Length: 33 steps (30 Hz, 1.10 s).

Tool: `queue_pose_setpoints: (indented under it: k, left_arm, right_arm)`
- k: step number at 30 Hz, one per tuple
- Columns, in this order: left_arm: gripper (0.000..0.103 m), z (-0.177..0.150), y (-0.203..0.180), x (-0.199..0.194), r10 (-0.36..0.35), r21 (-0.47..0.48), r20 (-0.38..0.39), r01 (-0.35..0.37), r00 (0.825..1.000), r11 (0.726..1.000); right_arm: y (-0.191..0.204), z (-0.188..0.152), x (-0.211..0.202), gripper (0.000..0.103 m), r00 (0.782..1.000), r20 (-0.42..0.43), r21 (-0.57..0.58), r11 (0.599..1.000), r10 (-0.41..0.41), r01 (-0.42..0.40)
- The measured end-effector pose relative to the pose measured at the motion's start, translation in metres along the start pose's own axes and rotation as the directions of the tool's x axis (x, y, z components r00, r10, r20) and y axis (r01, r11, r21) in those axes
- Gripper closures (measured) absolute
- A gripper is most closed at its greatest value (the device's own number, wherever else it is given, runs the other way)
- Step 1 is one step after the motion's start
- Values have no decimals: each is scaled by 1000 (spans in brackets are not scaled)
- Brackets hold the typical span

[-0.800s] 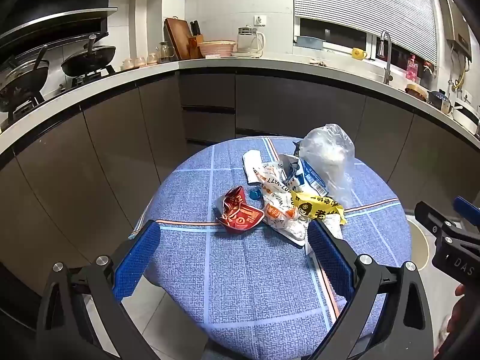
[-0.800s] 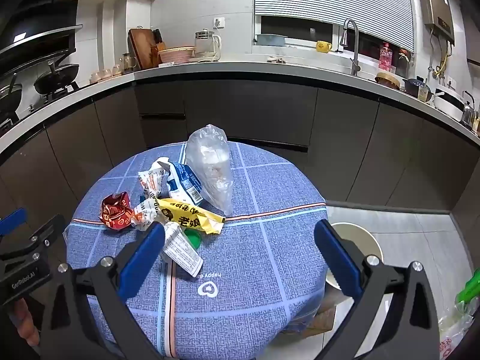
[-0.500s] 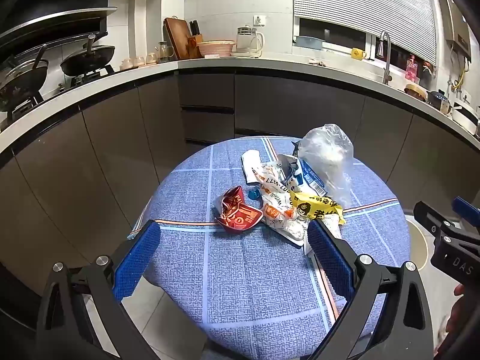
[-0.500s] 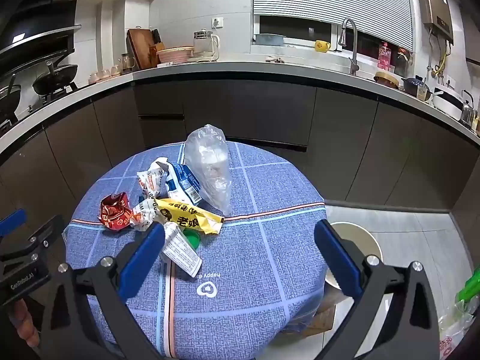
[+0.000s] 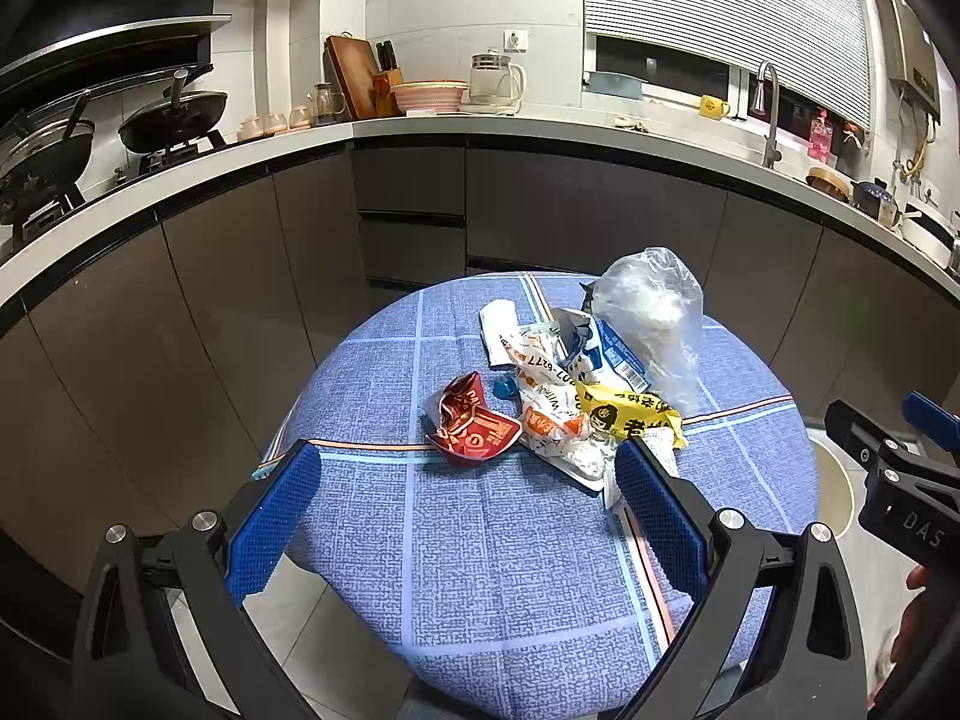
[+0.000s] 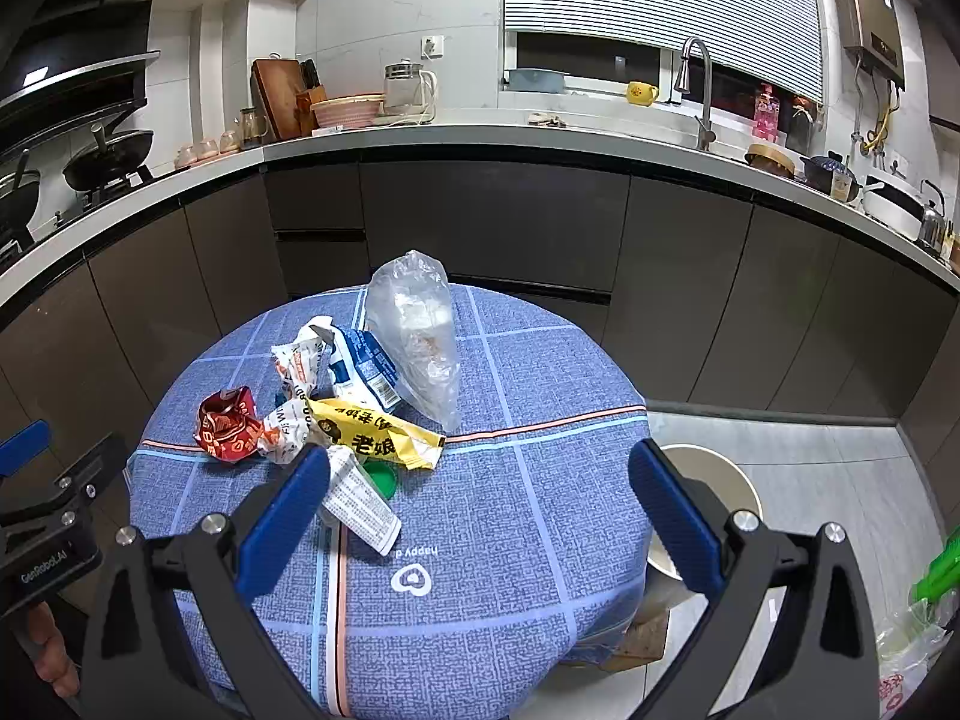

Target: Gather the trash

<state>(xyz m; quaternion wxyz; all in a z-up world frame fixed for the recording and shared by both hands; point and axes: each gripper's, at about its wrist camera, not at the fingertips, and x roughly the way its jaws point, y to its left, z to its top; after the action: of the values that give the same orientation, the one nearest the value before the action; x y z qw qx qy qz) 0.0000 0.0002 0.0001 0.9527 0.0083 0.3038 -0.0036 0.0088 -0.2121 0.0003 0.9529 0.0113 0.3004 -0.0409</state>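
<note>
Over the table's point(image 6: 480, 600) bare near edge, both tools point(image 5: 468, 516) point(image 6: 480, 510) wide, empty, trash point(image 6: 360, 414) beyond.

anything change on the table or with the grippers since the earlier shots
Nothing visibly changed. The left gripper and right gripper are both open and empty above the table, and the trash pile, from the red wrapper to the clear plastic bag, lies as before.

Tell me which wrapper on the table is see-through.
The clear plastic bag standing tallest at the pile's far side; the other wrappers are printed and opaque.
</note>
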Motion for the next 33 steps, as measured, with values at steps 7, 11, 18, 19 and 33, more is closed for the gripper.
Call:
queue_pose_setpoints:
  k: [7,11,18,19,33]
  left_arm:
    - [9,0,0,0,-2,0,-1,2,1000,1000]
    - [9,0,0,0,-1,-1,-1,1,1000,1000]
    - [9,0,0,0,-3,-1,-2,3,1000,1000]
    - [9,0,0,0,-2,0,-1,2,1000,1000]
    - [9,-2,-8,-3,-3,0,-1,3,1000,1000]
  right_arm:
    - [-5,1,-1,3,1000,1,0,1000,0,0]
    - [-5,1,-1,3,1000,1,-1,1000,-1,1]
    - [-8,3,-1,3,1000,1,-1,1000,-1,1]
    - [-10,3,-2,3,1000,1,-1,1000,-1,1]
    - [-6,3,-1,3,1000,1,-1,1000,-2,2]
